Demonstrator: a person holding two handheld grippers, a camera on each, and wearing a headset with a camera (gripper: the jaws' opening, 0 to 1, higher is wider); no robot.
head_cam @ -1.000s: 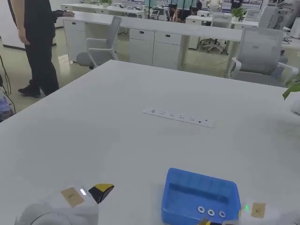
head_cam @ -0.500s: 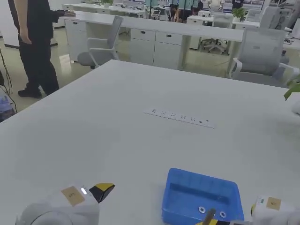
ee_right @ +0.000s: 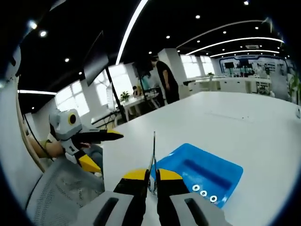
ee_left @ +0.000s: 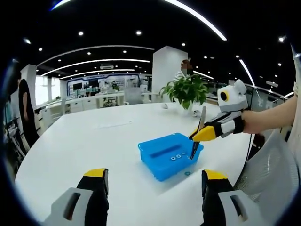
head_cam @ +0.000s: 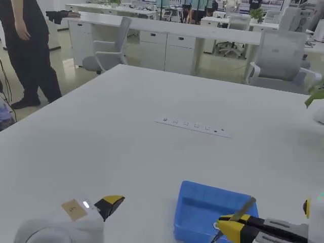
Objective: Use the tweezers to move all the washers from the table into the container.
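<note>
Left gripper view shows us the right gripper (ee_left: 197, 136) clamped on the tweezers (ee_left: 199, 129), whose tips point down into a corner of the blue container (ee_left: 157, 168), near three washers (ee_left: 178, 156) inside it. One washer (ee_left: 187, 173) lies on the table (ee_left: 94, 141) just beside the container. Our left gripper (ee_left: 155, 175) stands wide open.

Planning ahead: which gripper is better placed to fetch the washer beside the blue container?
Right. The right gripper is shut on the thin metal tweezers, tips near the small round washer beside the blue plastic container. The left gripper is open, empty.
</note>
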